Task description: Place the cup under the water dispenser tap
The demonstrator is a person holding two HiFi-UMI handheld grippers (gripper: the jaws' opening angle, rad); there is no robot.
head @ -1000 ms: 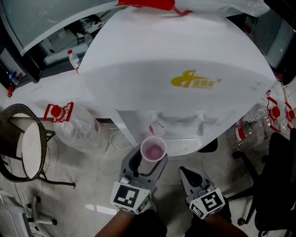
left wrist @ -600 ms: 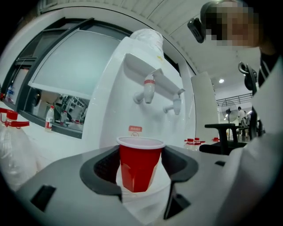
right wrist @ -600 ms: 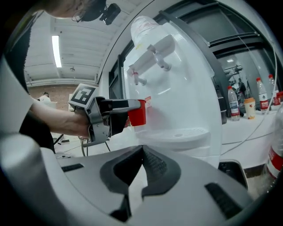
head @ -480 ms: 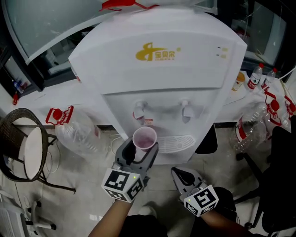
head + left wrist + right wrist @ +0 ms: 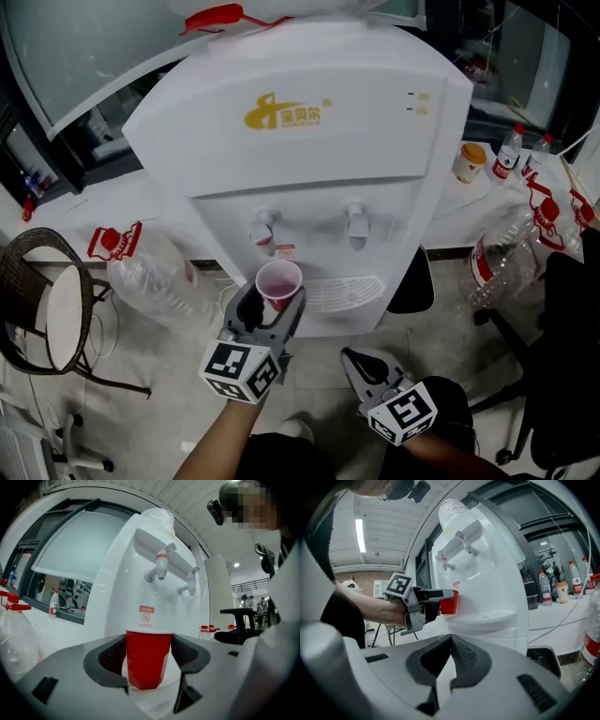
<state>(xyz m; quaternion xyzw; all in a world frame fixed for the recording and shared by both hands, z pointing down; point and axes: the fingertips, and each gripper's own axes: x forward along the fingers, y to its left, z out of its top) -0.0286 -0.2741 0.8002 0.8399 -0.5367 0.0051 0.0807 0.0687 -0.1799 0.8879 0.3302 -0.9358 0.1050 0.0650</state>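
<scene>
Office break corner. White floor-standing water dispenser (image 5: 309,141) centre, glass partition (image 5: 84,47) at 10 o'clock, white desk (image 5: 469,211) with water bottles (image 5: 507,153) at 2, black swivel chair (image 5: 562,356) at 4, empty jug (image 5: 155,277) on tiled floor at 9.

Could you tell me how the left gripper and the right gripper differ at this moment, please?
The left gripper is clamped on a red cup; the right gripper has its jaws together on nothing. The left gripper reaches up to the water dispenser's front, while the right gripper hangs back from it, lower in the head view. Both carry a marker cube and point toward the dispenser.
</scene>
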